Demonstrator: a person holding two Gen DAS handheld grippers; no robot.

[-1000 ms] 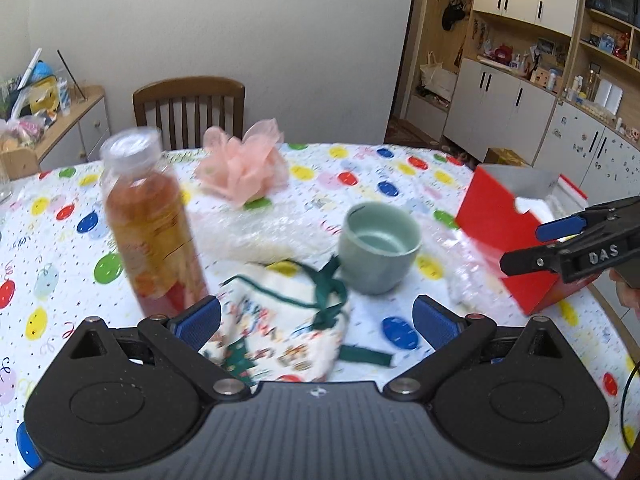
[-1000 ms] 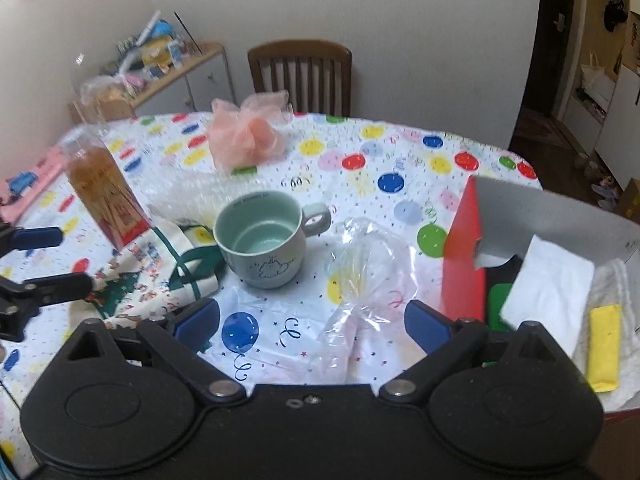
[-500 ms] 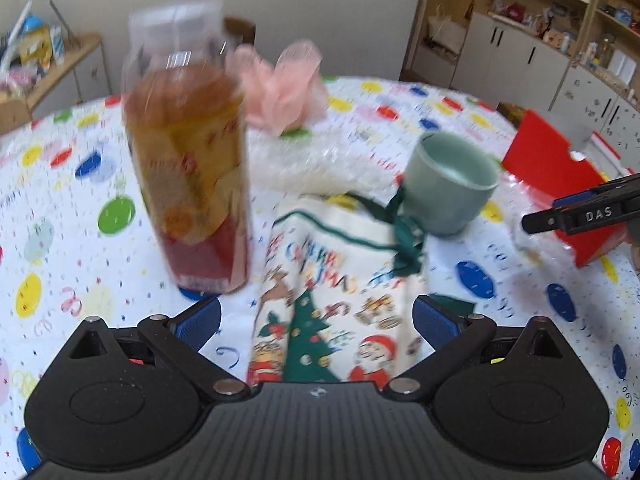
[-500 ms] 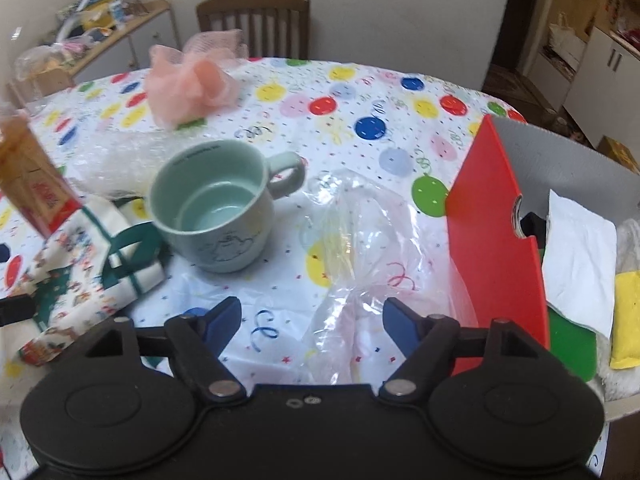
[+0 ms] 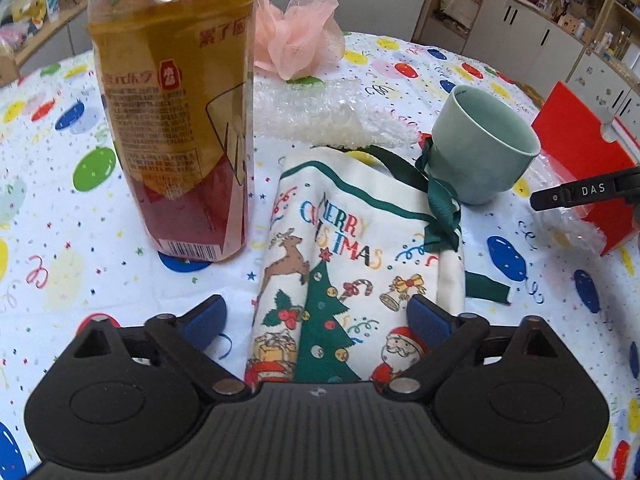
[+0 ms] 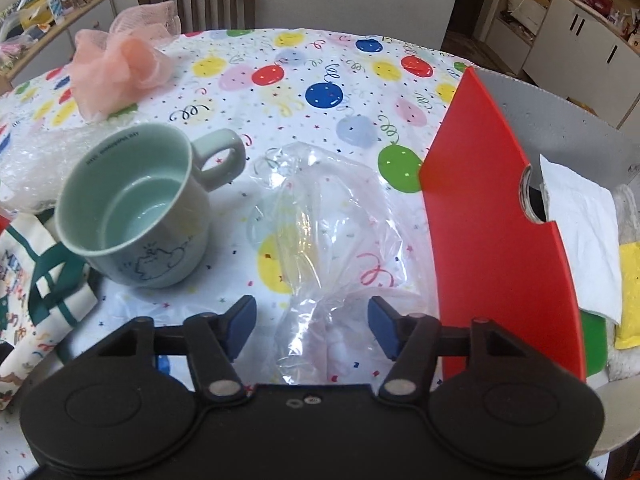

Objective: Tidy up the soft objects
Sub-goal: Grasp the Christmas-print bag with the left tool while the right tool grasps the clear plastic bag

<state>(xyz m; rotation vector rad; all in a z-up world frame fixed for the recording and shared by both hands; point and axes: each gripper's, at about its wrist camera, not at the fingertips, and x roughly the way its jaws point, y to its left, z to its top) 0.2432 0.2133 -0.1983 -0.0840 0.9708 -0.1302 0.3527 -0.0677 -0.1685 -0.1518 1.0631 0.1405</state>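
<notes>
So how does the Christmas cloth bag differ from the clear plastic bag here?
The Christmas bag is opaque printed fabric with a green ribbon; the plastic bag is see-through and plain. The Christmas bag lies flat beside the bottle; the plastic bag sits crumpled beside the red box. Both lie on the table.

We see a white tablecloth [image 6: 320,60] with coloured balloons, a pale green mug [image 6: 132,216], a pink mesh puff [image 6: 120,68], a red box wall [image 6: 496,216] and a cream Christmas-print bag [image 5: 340,264] with green ribbon.
</notes>
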